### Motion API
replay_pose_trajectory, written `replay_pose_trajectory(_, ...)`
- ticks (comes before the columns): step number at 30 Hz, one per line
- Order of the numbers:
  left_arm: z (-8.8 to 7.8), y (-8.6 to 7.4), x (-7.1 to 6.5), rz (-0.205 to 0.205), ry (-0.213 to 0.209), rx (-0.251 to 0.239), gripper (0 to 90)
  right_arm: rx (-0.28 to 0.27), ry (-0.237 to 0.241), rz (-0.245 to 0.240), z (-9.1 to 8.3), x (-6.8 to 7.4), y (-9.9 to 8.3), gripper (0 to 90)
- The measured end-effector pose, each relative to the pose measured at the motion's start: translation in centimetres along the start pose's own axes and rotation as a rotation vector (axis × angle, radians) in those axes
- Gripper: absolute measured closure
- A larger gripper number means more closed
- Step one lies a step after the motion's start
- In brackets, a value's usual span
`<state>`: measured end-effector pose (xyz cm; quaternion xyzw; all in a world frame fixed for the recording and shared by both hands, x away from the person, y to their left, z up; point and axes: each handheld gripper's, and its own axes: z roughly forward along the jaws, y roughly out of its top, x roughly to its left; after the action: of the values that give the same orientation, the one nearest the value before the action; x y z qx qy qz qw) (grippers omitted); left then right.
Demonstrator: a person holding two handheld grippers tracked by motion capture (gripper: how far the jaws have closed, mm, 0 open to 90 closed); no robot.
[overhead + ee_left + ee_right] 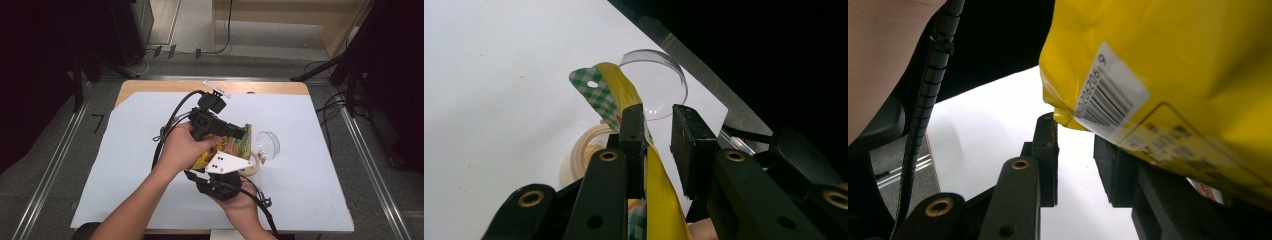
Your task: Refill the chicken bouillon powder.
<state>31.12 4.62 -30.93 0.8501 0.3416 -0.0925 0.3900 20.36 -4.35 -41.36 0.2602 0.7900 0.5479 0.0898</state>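
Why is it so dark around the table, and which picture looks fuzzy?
High view: the white sheet is brightly lit, while the room at both sides falls into black shadow. Left gripper view: the yellow bag and clear round dish are fairly sharp, with black beyond the sheet's edge. Right gripper view: the bag's barcode label sits very close and looks soft.

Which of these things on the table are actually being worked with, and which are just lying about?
In use:
- yellow snack bag, held up off the table
- left gripper, the bag's top edge between its jaws
- right gripper, at the bag's lower corner

Lying about:
- roll of tape
- clear round dish
- white sheet covering the table
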Motion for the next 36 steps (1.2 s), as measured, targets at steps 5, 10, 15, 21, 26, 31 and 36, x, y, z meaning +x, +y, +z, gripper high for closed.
replay_pose_trajectory(5,0.1,0.0,0.1,-0.002,-0.001,0.005,76.1,0.003,0.000,0.007,0.0,0.0,0.0,73.2)
replay_pose_trajectory(10,0.2,0.0,0.1,-0.004,-0.002,0.009,76.5,0.005,-0.002,0.009,0.0,0.0,-0.1,73.3)
replay_pose_trajectory(15,0.4,0.0,0.2,-0.007,-0.009,0.008,77.2,0.008,-0.006,0.006,-0.1,0.0,-0.1,73.5)
replay_pose_trajectory(21,0.4,0.0,0.1,-0.001,-0.002,0.014,78.0,0.007,-0.011,0.005,0.0,0.0,-0.2,73.3)
replay_pose_trajectory(26,0.5,0.0,0.3,-0.005,-0.006,0.019,76.4,0.012,-0.010,0.007,0.0,-0.1,-0.2,73.1)
replay_pose_trajectory(31,0.2,0.0,-0.3,0.007,0.003,0.021,75.2,0.008,-0.004,0.004,-0.1,0.0,-0.1,73.1)
replay_pose_trajectory(36,0.2,0.0,-0.8,0.021,0.019,0.026,76.3,-0.004,0.000,0.003,0.0,0.0,-0.3,72.3)
